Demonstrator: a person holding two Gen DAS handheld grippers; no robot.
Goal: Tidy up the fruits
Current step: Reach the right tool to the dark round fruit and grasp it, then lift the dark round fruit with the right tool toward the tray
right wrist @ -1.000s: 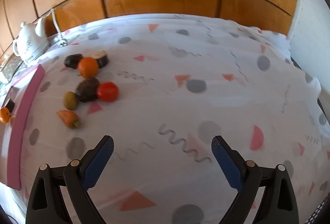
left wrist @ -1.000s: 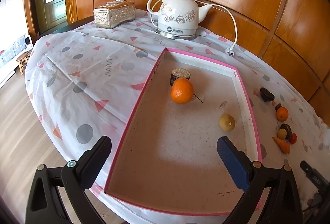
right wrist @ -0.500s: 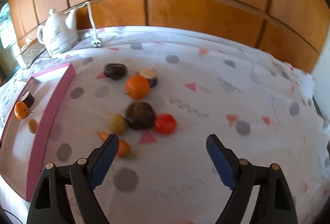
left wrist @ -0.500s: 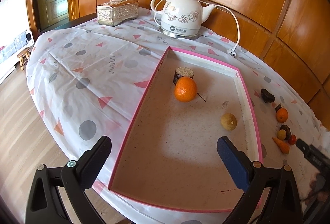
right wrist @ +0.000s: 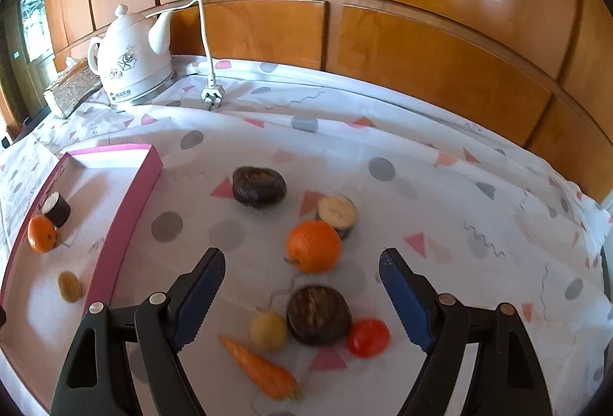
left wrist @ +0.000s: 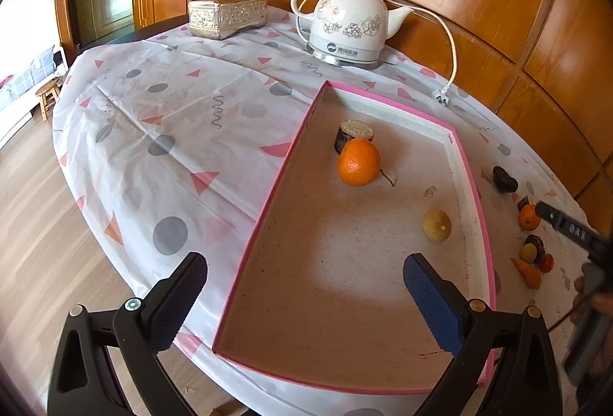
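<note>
A pink-rimmed tray (left wrist: 283,163) holds an orange (left wrist: 358,163), a dark cut piece (left wrist: 354,136) and a small yellow fruit (left wrist: 436,225). My left gripper (left wrist: 302,274) hovers open over the tray's near end, empty. On the cloth right of the tray lie another orange (right wrist: 314,245), a dark round fruit (right wrist: 318,314), a yellow fruit (right wrist: 268,331), a red tomato (right wrist: 367,337), a carrot (right wrist: 260,366), a dark lump (right wrist: 258,185) and a cut piece (right wrist: 337,211). My right gripper (right wrist: 300,262) hangs above this cluster, its jaws closing with nothing gripped.
A white kettle (left wrist: 345,28) and a silver tissue box (left wrist: 226,13) stand at the back, the kettle's plug (right wrist: 212,96) lying loose on the cloth. Wood panelling runs behind the round table. The table edge drops to the floor on the left, where a small stool (left wrist: 48,96) stands.
The right gripper has swung left, so the fruit cluster now lies under and between its fingers, and its jaws stand narrower. It has entered the left view's right edge. The left gripper stayed put.
</note>
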